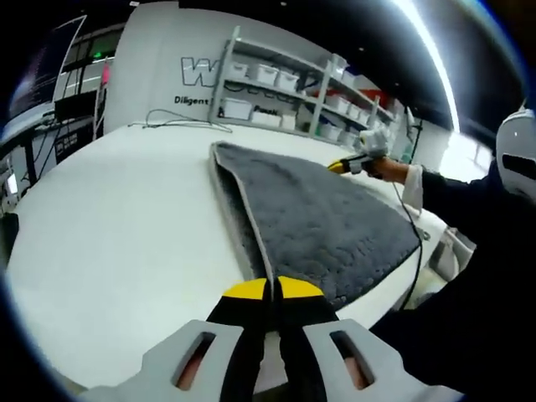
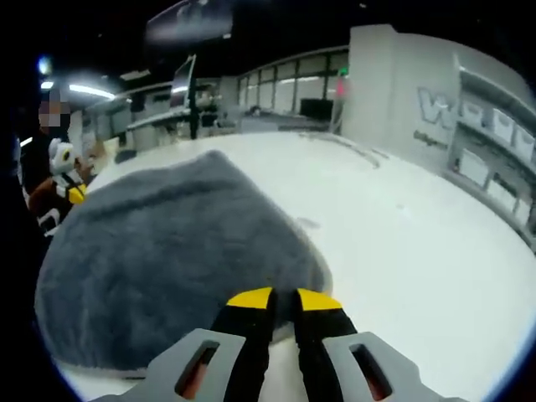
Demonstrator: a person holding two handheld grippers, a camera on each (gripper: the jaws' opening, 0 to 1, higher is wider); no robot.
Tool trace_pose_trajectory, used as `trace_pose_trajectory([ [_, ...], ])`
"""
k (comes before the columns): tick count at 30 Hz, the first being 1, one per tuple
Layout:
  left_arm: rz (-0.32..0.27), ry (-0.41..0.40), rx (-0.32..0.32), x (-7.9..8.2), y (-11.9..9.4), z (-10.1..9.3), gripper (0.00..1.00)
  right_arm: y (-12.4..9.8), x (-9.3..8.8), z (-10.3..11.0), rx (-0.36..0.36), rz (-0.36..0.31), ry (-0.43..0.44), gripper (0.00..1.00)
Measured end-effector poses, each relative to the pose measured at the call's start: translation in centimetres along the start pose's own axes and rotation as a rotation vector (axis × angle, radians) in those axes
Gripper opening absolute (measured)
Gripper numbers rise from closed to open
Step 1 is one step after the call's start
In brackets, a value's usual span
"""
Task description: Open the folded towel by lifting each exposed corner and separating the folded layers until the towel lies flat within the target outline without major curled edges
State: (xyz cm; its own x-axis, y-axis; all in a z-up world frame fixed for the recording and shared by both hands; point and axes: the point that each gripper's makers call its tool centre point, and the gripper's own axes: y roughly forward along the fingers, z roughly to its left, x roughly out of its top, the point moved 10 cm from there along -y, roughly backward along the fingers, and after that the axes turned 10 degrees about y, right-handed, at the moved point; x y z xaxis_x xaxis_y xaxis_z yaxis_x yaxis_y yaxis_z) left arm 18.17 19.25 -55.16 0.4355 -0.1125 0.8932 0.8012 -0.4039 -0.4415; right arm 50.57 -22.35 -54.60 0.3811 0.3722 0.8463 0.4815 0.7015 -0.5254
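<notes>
Grey towel point(image 1: 322, 209) on white table point(image 1: 126, 226); left gripper point(image 1: 272, 289) clamped on its edge; right gripper point(image 2: 283, 297) closed on towel corner

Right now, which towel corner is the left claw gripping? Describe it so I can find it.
On the white table lies a grey towel. The left claw is shut on its nearest corner, where the pale piped edge runs down; the right claw is at the far corner.

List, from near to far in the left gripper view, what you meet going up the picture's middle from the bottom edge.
Left gripper, shut on the towel's edge → grey towel → bare white table → cable → white wall with lettering.
</notes>
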Motion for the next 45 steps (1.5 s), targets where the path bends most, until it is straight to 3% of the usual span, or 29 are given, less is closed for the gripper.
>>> trace_pose_trajectory([
  [11,0.017,0.056,-0.057,0.6,0.4,1.5,0.02,-0.7,-0.3,0.8,-0.049,0.008,0.016,0.06],
  [20,0.047,0.174,-0.116,1.4,0.8,3.3,0.02,-1.3,-0.7,1.4,-0.110,0.023,0.049,0.06],
  [45,0.039,0.237,-0.164,1.7,1.0,6.9,0.02,-3.2,-1.8,5.7,-0.207,0.055,0.098,0.06],
])
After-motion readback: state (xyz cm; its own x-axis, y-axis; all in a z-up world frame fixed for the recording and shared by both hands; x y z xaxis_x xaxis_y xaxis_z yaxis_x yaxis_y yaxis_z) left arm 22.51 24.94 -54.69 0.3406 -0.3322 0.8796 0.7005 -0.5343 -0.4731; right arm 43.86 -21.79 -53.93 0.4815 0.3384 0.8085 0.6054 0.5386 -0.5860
